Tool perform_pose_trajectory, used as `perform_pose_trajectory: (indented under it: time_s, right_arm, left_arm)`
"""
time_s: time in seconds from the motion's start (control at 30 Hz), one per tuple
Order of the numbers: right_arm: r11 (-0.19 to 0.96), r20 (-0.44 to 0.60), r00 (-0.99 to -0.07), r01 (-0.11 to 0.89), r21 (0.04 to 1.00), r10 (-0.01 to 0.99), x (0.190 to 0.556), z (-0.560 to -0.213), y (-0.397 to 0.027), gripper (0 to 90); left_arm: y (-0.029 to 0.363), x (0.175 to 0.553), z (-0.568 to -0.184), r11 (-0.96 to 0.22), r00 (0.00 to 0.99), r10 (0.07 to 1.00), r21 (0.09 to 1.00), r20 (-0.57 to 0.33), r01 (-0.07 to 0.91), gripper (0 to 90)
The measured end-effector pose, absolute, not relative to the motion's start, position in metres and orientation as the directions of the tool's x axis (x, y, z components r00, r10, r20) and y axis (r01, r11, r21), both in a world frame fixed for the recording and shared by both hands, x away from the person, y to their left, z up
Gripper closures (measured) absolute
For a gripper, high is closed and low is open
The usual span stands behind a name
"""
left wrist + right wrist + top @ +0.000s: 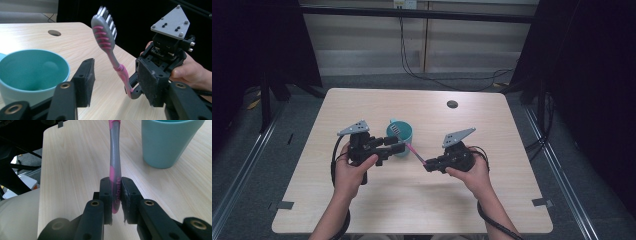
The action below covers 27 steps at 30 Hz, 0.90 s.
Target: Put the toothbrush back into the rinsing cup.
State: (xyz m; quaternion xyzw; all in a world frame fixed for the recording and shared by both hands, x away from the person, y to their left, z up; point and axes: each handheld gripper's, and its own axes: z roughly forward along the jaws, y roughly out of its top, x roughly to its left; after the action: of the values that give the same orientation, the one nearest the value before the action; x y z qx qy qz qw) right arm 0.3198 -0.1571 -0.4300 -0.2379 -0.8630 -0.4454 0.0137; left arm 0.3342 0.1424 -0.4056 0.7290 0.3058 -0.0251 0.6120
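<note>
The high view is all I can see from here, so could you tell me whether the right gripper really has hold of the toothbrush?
Observer: Yes. In the right gripper view, the right gripper is shut on the handle end of the toothbrush, with both pads pressed against it.
Operator: Thank you. And which way is the brush head facing?
Observer: In the left gripper view the head is raised off the table, its white bristles turned away from the left gripper's camera.
Operator: Is the left gripper closing on it?
Observer: No. The left gripper is open, and the toothbrush shaft stands between its jaws without touching either.
Operator: Is anything in the cup?
Observer: The teal cup looks empty inside.
</note>
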Motion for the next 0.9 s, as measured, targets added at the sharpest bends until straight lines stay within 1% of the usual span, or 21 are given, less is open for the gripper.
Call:
perform_pose_trajectory:
  time_s: [0.2, 0.3, 0.4, 0.43, 0.47, 0.57, 0.73, 0.83, 0.9]
  right_arm:
    - [0.49, 0.238, -0.887, 0.424, 0.762, 0.397, 0.3194, -0.4303, -0.1568, 80.1]
    - [0.486, 0.243, -0.885, 0.427, 0.762, 0.397, 0.3193, -0.4312, -0.157, 80.1]
    - [0.487, 0.24, -0.887, 0.424, 0.763, 0.395, 0.3193, -0.4314, -0.1569, 80.0]
    - [0.489, 0.239, -0.888, 0.422, 0.763, 0.394, 0.3191, -0.4315, -0.1566, 80.1]
    - [0.488, 0.237, -0.888, 0.421, 0.765, 0.395, 0.3188, -0.4316, -0.156, 80.0]
    - [0.486, 0.239, -0.889, 0.42, 0.766, 0.391, 0.3184, -0.4328, -0.1544, 79.9]
    - [0.487, 0.243, -0.889, 0.421, 0.765, 0.388, 0.3179, -0.4349, -0.1523, 80.0]
    - [0.484, 0.248, -0.889, 0.424, 0.765, 0.386, 0.3176, -0.4369, -0.151, 79.9]
    - [0.48, 0.251, -0.888, 0.425, 0.767, 0.384, 0.3175, -0.4377, -0.1495, 79.8]
  left_arm:
    - [0.1393, 0.3357, -0.4072, -0.033, 0.808, 0.395, 0.872, -0.437, 0.488, 53.3]
    - [0.1391, 0.3358, -0.4077, -0.024, 0.806, 0.4, 0.874, -0.436, 0.485, 59.6]
    - [0.1395, 0.3357, -0.4076, -0.016, 0.804, 0.397, 0.873, -0.442, 0.487, 64.3]
    - [0.1397, 0.3354, -0.4073, -0.014, 0.803, 0.399, 0.873, -0.443, 0.488, 64.3]
    - [0.14, 0.3353, -0.4072, -0.007, 0.797, 0.396, 0.867, -0.455, 0.499, 70.2]
    - [0.1409, 0.3352, -0.4061, -0.015, 0.789, 0.401, 0.858, -0.465, 0.514, 78.2]
    - [0.1414, 0.3364, -0.4055, -0.011, 0.777, 0.384, 0.839, -0.499, 0.544, 80.6]
    - [0.1403, 0.3376, -0.4061, 0.014, 0.764, 0.361, 0.822, -0.535, 0.569, 82.8]
    - [0.1395, 0.3373, -0.4059, 0.021, 0.763, 0.363, 0.823, -0.535, 0.568, 82.9]
